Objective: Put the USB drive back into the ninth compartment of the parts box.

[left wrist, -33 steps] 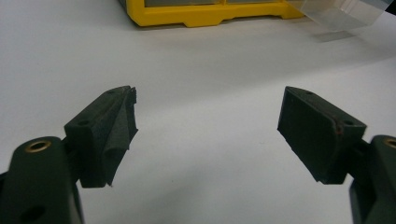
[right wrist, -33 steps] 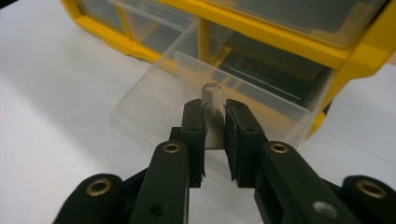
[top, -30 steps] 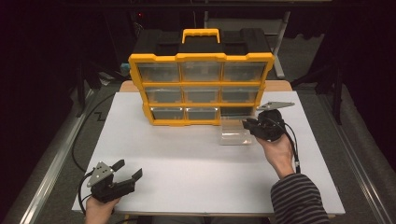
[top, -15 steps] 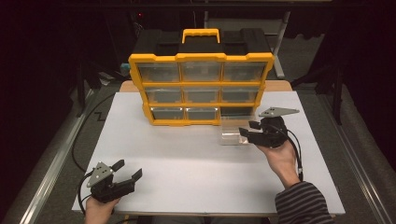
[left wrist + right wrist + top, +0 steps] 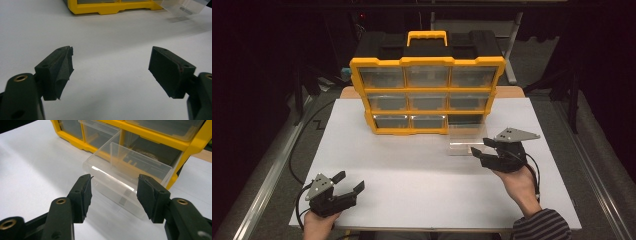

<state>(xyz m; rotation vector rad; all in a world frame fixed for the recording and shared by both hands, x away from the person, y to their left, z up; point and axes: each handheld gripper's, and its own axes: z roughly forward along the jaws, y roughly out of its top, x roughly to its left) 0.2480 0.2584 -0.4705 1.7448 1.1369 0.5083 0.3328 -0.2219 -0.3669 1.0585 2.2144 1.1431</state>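
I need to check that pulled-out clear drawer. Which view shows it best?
The right gripper view: the clear drawer is close, beyond the open tongs. The high view shows it small; the left gripper view catches a corner.

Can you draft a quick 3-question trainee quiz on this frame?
1. True or false: the right gripper is clamped on the clear drawer.
2. Where is the clear drawer? A) on the table in front of the organizer's empty bottom-right slot B) on top of the organizer C) between the left gripper's jaws
3. What lies between the left gripper's jaws?

Key:
1. False; the jaws have just been opening and stand clear of it.
2. A
3. Nothing, just bare white table.
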